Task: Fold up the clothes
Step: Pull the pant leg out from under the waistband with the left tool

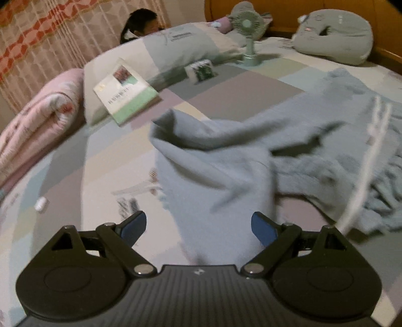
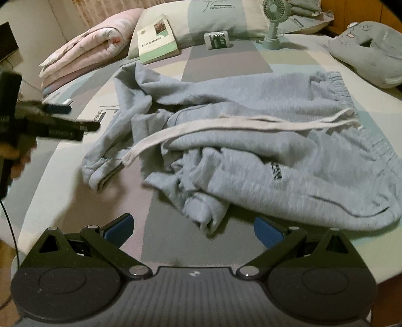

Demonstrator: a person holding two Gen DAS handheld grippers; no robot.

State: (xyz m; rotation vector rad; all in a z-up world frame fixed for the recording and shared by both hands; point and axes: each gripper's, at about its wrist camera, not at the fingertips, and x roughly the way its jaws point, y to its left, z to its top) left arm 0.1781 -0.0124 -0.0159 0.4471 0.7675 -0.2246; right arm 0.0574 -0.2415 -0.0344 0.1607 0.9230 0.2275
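Grey sweatpants (image 2: pixel 251 140) with a white drawstring (image 2: pixel 201 123) lie crumpled on the patchwork bed sheet (image 2: pixel 176 241). In the right wrist view my right gripper (image 2: pixel 193 230) is open, its blue pads (image 2: pixel 118 229) wide apart, and a bunched fold of the sweatpants lies just ahead of them. My left gripper (image 2: pixel 78 118) shows at the left edge there, held in a hand, beside the pant leg's end. In the left wrist view my left gripper (image 1: pixel 198 227) is open, with one grey leg of the sweatpants (image 1: pixel 213 176) running between its fingers without the pads touching it.
Around the sweatpants on the bed: a book (image 2: pixel 155 37) leaning on a pillow (image 2: pixel 213 17), a folded pink quilt (image 2: pixel 83 50), a small packet (image 2: pixel 218 40), a green desk fan (image 2: pixel 272 22) and a grey plush cushion (image 2: pixel 369 50). A person's head (image 1: pixel 143 24) shows behind the pillow.
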